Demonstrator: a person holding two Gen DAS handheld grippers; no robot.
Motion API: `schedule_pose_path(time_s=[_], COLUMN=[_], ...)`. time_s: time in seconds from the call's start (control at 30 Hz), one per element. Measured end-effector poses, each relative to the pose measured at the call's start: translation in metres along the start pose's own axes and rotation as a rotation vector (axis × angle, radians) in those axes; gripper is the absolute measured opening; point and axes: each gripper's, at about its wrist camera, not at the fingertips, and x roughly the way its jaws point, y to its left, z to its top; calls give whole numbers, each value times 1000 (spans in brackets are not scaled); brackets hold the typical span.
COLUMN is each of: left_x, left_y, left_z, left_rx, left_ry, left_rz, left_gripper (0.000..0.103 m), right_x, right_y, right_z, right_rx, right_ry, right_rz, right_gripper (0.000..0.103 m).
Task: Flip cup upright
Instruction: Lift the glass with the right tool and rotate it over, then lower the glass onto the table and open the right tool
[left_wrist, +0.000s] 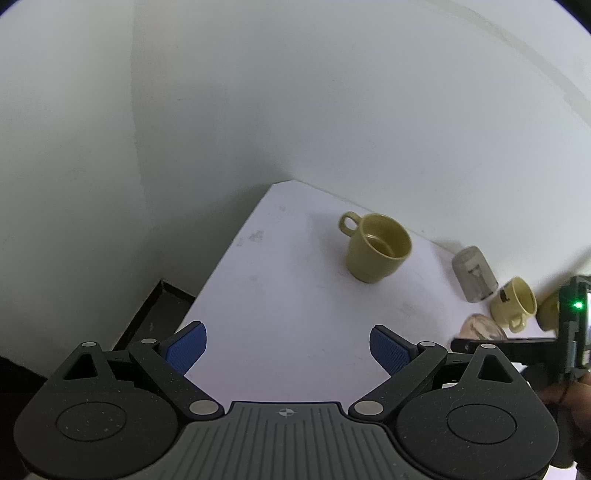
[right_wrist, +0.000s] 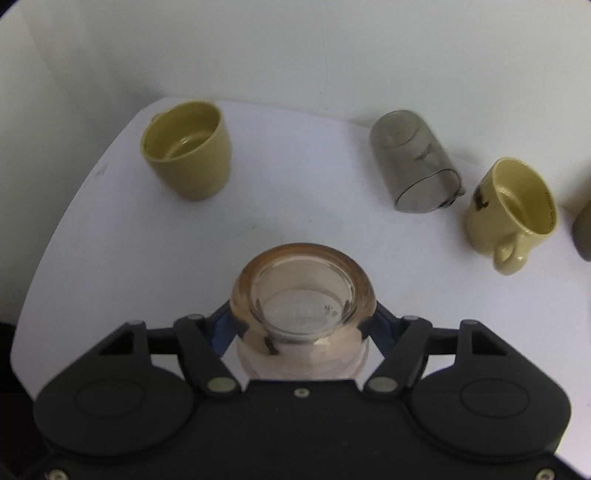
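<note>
My right gripper (right_wrist: 301, 326) is shut on a clear amber-tinted glass cup (right_wrist: 303, 291), whose base faces the camera. The same glass shows at the right of the left wrist view (left_wrist: 484, 326), partly behind the right gripper's black body (left_wrist: 535, 343). A grey smoky glass (right_wrist: 415, 171) stands upside down further back; it also shows in the left wrist view (left_wrist: 474, 273). My left gripper (left_wrist: 288, 347) is open and empty above the near left part of the white table (left_wrist: 295, 295).
An olive mug (right_wrist: 188, 149) stands upright at the back left; it also shows in the left wrist view (left_wrist: 376, 247). A pale yellow mug (right_wrist: 511, 214) stands upright at the right. A dark object (right_wrist: 583, 229) is cut off at the right edge. White walls close in behind.
</note>
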Motion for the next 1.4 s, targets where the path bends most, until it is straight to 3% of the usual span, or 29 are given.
schedule_pose_path(time_s=[0.07,0.13,0.5,0.67,0.77,0.9,1.03,1.2,1.33,1.4], left_x=[1,1,6,7,7,8,6,1,-2,-2], left_y=[-4,-5,5,3,0,-9,-19,-34,-51,-60], left_z=[-1,-2,-4,-5,-5,-5,-6,-6,-3,0], left_rx=[13,16,-23,-17,-4,17,37,56,70,75], left_ry=[5,10,27,33,33,42,47,55,62,65], left_rz=[-8,-12,-1,2,-1,1,-9,-21,-21,-12], left_gripper=[95,95,95,95,95,95,95,95,96,103], right_x=[1,5,-11,-28,-34,-31,-18,-11,-55,-77], right_y=[-1,2,-1,-4,-8,-12,-12,-16,-18,-24], right_z=[0,-2,-29,-32,-35,-33,-7,16,15,13], right_rx=[-24,-58,-43,-41,-27,11,25,39,22,39], right_ry=[-7,43,118,77,70,33,7,36,-65,-95], right_rz=[-3,-15,-15,-16,28,39,31,2,-32,-9], right_gripper=[71,71,72,79,70,71,70,71,78,91])
